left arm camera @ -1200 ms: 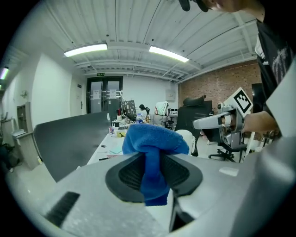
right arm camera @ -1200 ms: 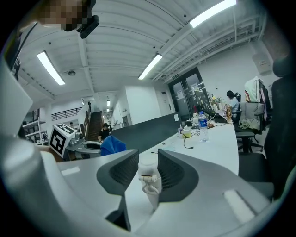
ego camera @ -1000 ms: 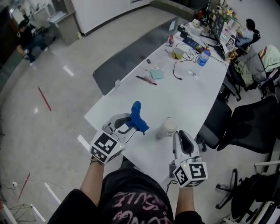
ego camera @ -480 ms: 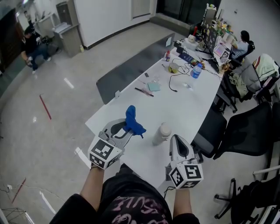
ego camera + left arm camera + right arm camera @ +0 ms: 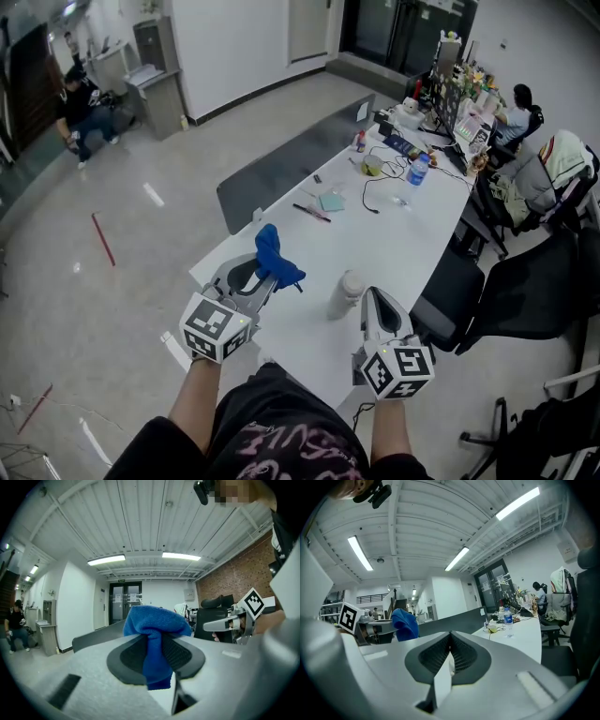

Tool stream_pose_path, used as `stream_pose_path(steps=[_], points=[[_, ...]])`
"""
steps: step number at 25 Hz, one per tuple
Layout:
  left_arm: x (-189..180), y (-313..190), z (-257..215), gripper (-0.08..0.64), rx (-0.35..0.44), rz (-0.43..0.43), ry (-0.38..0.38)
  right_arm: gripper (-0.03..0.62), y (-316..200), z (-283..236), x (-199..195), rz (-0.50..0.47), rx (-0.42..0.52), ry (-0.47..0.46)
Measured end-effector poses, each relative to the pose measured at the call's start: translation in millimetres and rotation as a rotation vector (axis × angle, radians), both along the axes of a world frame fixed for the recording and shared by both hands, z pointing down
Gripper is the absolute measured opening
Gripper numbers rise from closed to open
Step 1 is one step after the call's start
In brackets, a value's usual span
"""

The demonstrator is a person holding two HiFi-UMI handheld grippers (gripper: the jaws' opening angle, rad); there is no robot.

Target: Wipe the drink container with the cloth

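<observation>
The drink container (image 5: 348, 292), a pale lidded cup, stands near the close end of the white table (image 5: 394, 248). My left gripper (image 5: 266, 273) is held to the cup's left, raised, and shut on a blue cloth (image 5: 274, 257) that bunches above the jaws. In the left gripper view the cloth (image 5: 154, 634) is pinched between the dark pads of the left gripper (image 5: 156, 651). My right gripper (image 5: 374, 296) is just right of the cup, shut with nothing in it. In the right gripper view the right gripper (image 5: 450, 654) has its pads pressed together, and the cloth (image 5: 405, 624) shows at the left.
The table's far end carries a water bottle (image 5: 417, 170), cables, a teal notebook (image 5: 330, 202) and monitors. Black office chairs (image 5: 511, 291) line the right side. A grey panel (image 5: 281, 164) runs along the table's left edge. A person (image 5: 517, 103) sits at the far end.
The left gripper with the cloth has drifted left and back, away from the cup. The right gripper stays beside the cup. The head view has tilted up.
</observation>
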State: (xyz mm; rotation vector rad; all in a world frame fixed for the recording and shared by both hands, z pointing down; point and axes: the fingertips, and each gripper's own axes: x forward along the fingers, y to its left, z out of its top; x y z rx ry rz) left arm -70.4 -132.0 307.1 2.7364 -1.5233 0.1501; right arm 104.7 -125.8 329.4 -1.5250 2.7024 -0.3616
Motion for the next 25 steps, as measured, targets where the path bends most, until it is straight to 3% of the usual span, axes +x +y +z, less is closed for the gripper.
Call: stream_pose_path(steps=[25], points=[[1,23,3,0.089,0.01,0.0,0.0,-0.005,14,6,2,0.009,-0.006,-0.009]])
